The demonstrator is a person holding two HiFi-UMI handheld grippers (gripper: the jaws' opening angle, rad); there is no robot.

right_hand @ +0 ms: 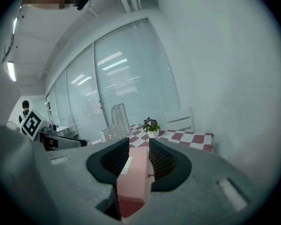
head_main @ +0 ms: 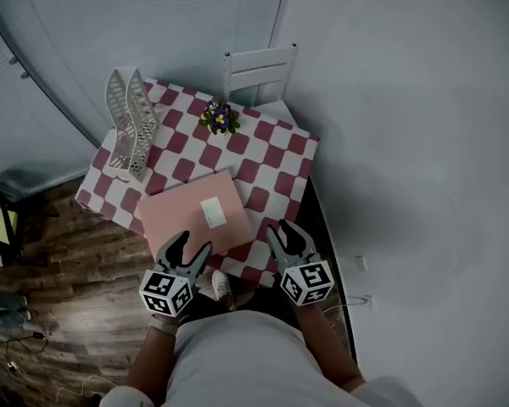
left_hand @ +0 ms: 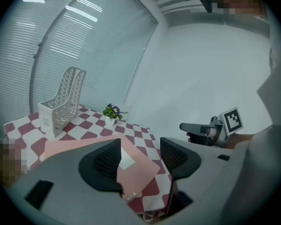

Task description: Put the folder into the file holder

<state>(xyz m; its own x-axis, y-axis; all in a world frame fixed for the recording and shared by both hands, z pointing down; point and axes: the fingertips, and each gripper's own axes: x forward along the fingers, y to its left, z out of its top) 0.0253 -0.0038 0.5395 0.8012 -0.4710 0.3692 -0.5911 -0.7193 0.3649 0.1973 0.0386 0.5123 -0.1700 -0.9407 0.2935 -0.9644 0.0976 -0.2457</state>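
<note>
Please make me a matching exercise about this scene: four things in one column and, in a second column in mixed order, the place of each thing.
1. folder
2. file holder
3. flower pot
4. chair

a. on the floor behind the table
b. upright at the table's far left corner
c. flat on the table's near side
d. on the table's far edge, in front of the chair

Pairs: 1-c; 2-b; 3-d; 4-a
</note>
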